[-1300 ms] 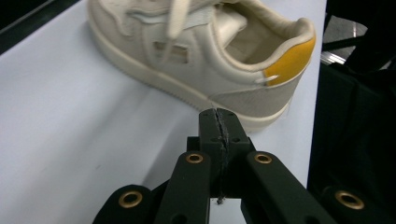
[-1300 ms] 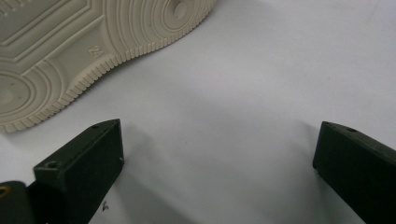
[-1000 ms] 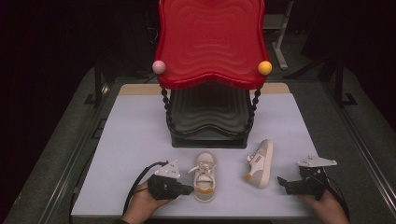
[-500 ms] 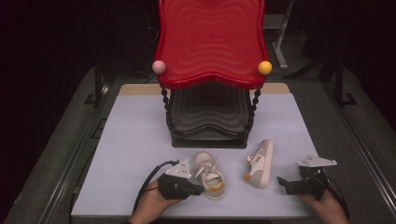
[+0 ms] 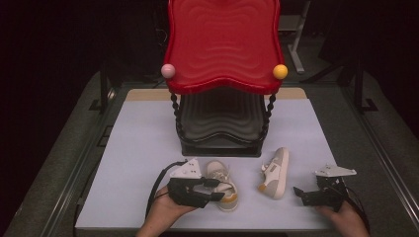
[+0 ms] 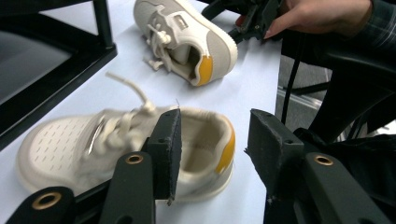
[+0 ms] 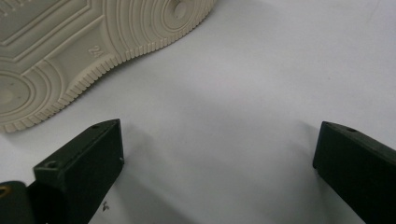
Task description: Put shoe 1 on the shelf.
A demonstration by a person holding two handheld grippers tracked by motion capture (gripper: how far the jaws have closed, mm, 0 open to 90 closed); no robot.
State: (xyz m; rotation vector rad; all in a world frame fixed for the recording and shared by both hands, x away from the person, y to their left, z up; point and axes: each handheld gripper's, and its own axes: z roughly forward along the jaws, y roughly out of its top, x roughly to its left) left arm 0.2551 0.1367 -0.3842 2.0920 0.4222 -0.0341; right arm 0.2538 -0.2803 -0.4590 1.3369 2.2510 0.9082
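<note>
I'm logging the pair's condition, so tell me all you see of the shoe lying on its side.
The tipped shoe is a small cream and grey sneaker with an orange heel patch, cream laces and a ribbed pale sole with moulded rings. It looks like smooth synthetic leather. It lies on its side on the white table, in front of the black stand, sole facing the right claw, which stays clear of it. Nothing but the table touches it.

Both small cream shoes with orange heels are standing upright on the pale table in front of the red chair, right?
Not quite. Only the small cream shoe with the orange heel by the left tool stands upright. The other cream shoe lies on its side, as the high view shows; the right gripper view faces its sole.
</note>
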